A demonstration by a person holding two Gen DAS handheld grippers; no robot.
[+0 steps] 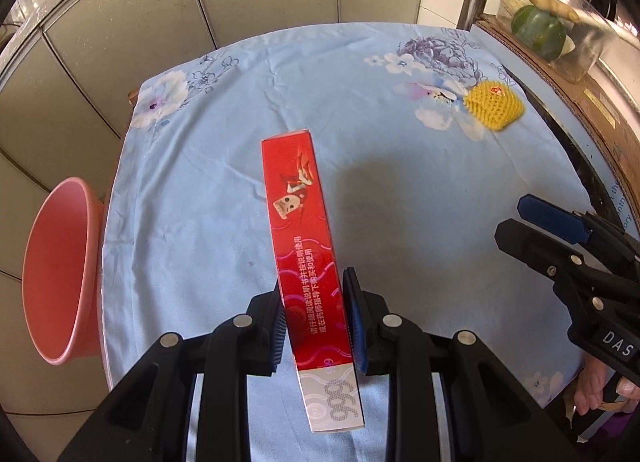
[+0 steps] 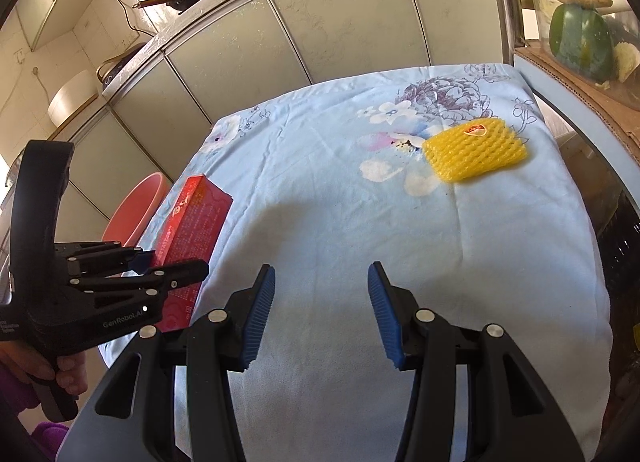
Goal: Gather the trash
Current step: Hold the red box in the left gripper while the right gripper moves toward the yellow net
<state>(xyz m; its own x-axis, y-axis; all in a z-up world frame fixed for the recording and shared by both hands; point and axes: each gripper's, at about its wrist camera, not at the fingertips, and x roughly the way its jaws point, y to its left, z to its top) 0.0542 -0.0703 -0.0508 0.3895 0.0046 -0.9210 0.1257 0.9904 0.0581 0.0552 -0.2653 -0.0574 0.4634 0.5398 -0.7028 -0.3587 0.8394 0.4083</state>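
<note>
My left gripper [image 1: 314, 302] is shut on a long red box [image 1: 304, 238] and holds it above the blue flowered tablecloth [image 1: 400, 202]. The box also shows in the right wrist view [image 2: 192, 238], clamped in the left gripper [image 2: 176, 262]. A yellow foam fruit net [image 1: 494, 104] lies on the cloth at the far right; it also shows in the right wrist view [image 2: 476, 154]. My right gripper [image 2: 322, 294] is open and empty above the near part of the cloth. It shows at the right edge of the left wrist view [image 1: 532, 222].
A pink plastic basin [image 1: 60, 278] stands off the table's left edge, also in the right wrist view [image 2: 136, 210]. Grey cabinet doors [image 2: 320, 22] run behind the table. A cardboard box [image 1: 580, 94] with a green squash [image 1: 538, 32] stands at the right.
</note>
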